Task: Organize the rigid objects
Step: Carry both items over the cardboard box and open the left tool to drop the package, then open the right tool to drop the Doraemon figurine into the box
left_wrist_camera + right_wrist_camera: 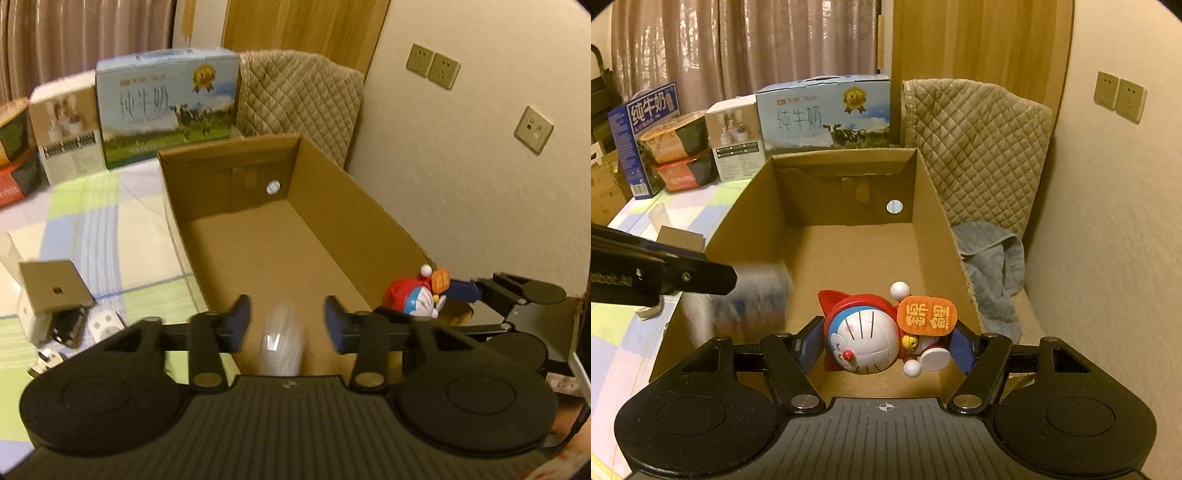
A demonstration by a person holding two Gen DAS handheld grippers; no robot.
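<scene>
Doraemon figurine (866,341) pinched in right gripper (886,345) over cardboard box (938,221), left gripper (287,321) spread, blurred pale object (281,343) between its apart fingers.

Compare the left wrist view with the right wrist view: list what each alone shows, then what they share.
Left only: a small brown box and small white items on the bedspread, a third wall plate.
Right only: a grey towel, a dark blue carton, stacked bowls.
Both: the cardboard box, the toy in the right gripper, a blurred white object.
</scene>
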